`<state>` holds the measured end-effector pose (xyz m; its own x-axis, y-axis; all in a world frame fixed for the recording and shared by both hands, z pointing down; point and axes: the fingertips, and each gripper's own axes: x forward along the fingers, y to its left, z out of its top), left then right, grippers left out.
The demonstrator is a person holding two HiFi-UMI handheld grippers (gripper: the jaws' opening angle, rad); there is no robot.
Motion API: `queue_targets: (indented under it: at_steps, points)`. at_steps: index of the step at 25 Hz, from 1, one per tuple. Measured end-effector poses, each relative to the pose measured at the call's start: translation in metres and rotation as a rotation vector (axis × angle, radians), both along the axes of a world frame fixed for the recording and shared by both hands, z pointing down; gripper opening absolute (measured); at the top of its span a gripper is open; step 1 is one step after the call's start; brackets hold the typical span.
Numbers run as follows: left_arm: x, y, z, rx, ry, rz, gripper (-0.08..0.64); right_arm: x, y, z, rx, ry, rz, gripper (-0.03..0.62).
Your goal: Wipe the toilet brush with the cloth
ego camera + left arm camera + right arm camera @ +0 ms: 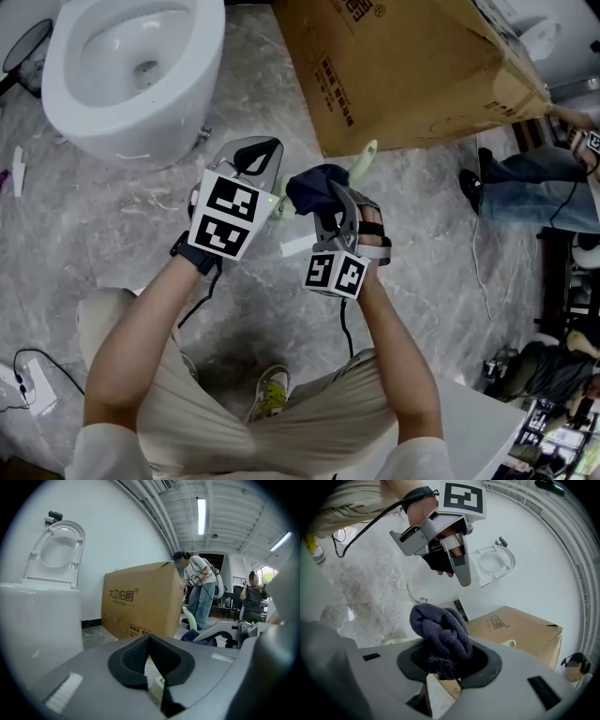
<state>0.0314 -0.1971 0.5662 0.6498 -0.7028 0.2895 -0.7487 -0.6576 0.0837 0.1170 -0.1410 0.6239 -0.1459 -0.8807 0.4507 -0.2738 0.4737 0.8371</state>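
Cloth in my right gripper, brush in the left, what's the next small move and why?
Probably draw the right gripper along the toilet brush toward its free end. Its jaws are shut on the cloth, bunched by the pale green handle, which the left gripper clamps.

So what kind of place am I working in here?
Probably a staged test area in a workshop hall, not a real bathroom: a toilet stands beside a big cardboard box, under an open industrial ceiling with strip lights.
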Motion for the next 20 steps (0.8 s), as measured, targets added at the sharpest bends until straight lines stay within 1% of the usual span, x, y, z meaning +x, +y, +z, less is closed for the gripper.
queue_targets:
  at_steps: [3, 7, 11, 20]
  points:
    - [-0.003, -0.001, -0.001, 0.0, -0.006, -0.005, 0.0, 0.0, 0.0, 0.008, -0.015, 0.003, -0.003, 0.14]
    - [-0.001, -0.001, -0.002, -0.001, -0.002, -0.009, 0.0, 0.009, 0.001, 0.02, -0.036, 0.021, -0.01, 0.141]
    - [-0.003, 0.0, -0.001, -0.001, -0.009, -0.013, 0.0, 0.013, 0.003, 0.036, -0.074, 0.026, -0.008, 0.141]
    - [-0.008, 0.001, -0.001, 0.002, -0.025, -0.017, 0.0, 0.012, 0.004, 0.054, -0.154, 0.0, 0.005, 0.141]
